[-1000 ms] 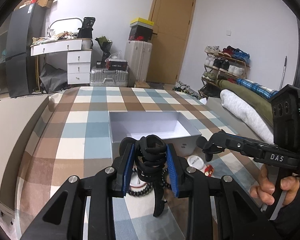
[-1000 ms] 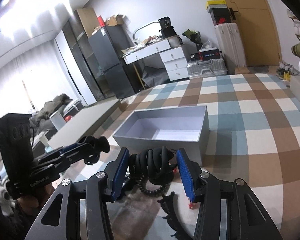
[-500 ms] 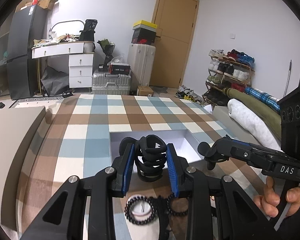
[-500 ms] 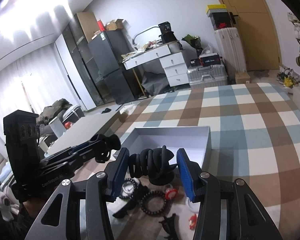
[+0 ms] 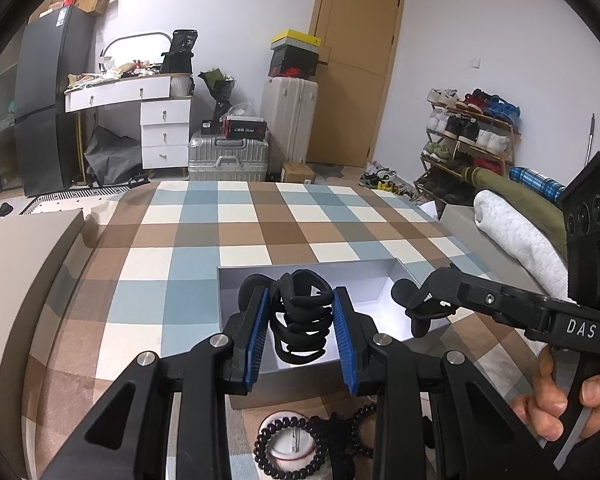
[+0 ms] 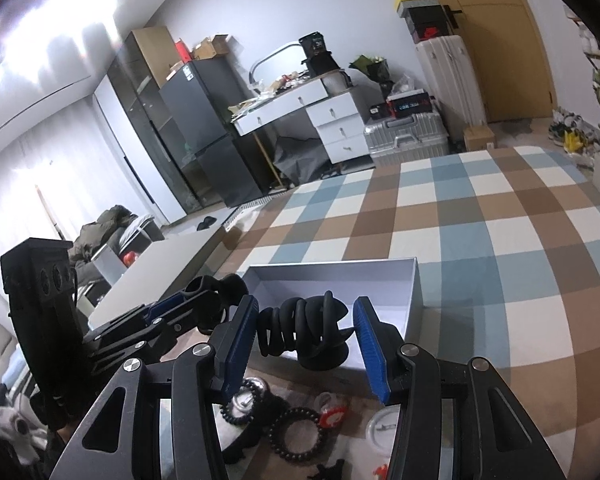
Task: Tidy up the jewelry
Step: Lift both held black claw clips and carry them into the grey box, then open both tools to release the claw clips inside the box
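Checkered tablecloth [image 5: 172,240], white box [image 5: 236,280] at centre. Left gripper [image 5: 300,334] pinching black hair claw [image 5: 302,316] over box; right gripper [image 6: 306,340] spread around same claw, at 3 o'clock.

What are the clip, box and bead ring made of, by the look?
Clip: matte black plastic, likely; rigid curved teeth, no shine.
Box: pale card or paperboard, probably; thin, straight walls, flat finish.
Bead ring: glossy dark beads; stone, glass or plastic, can't tell.

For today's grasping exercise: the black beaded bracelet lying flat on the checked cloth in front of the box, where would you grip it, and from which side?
Grip the beaded bracelet across one arc of its ring, one finger inside the open centre and one outside, coming straight down from above. It lies flat on the cloth, so no side edge offers itself. Pick the arc facing away from the neighbouring black pieces, which crowd its left side.
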The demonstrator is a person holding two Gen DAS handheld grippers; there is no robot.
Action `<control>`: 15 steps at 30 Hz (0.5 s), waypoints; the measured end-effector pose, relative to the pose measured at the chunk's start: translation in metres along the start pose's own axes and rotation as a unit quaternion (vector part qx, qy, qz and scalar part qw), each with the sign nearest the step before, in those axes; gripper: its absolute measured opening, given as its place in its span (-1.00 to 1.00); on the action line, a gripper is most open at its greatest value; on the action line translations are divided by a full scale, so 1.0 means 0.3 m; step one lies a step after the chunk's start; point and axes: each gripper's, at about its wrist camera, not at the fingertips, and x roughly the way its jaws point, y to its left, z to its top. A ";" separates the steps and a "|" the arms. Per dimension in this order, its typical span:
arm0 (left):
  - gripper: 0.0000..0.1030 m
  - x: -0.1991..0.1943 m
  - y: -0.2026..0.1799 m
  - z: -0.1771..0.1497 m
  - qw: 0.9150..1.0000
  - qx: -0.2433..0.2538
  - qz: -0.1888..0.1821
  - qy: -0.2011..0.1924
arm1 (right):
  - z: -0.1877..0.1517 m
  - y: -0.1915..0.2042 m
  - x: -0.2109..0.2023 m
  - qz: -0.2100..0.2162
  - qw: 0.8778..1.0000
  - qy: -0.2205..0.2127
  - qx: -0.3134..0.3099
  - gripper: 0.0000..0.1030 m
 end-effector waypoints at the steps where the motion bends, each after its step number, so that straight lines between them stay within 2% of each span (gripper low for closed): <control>1: -0.50 0.007 -0.001 0.000 1.000 -0.001 0.001 0.002 | 0.003 -0.005 0.004 0.000 1.000 0.000 0.004 -0.07; 7: -0.50 0.033 -0.008 -0.006 1.000 0.000 0.002 0.012 | 0.018 -0.025 0.032 -0.005 1.000 0.012 0.014 -0.06; 12: -0.49 0.038 -0.016 -0.014 1.000 0.000 0.001 0.024 | 0.006 -0.021 0.043 -0.004 1.000 0.024 0.008 0.02; 14: -0.45 0.034 -0.021 -0.019 1.000 0.006 0.005 0.026 | 0.003 -0.024 0.037 -0.005 1.000 0.025 0.011 0.06; 15: -0.36 0.032 -0.022 -0.020 1.000 0.008 0.007 0.028 | 0.003 -0.026 0.031 -0.012 1.000 0.023 0.012 0.11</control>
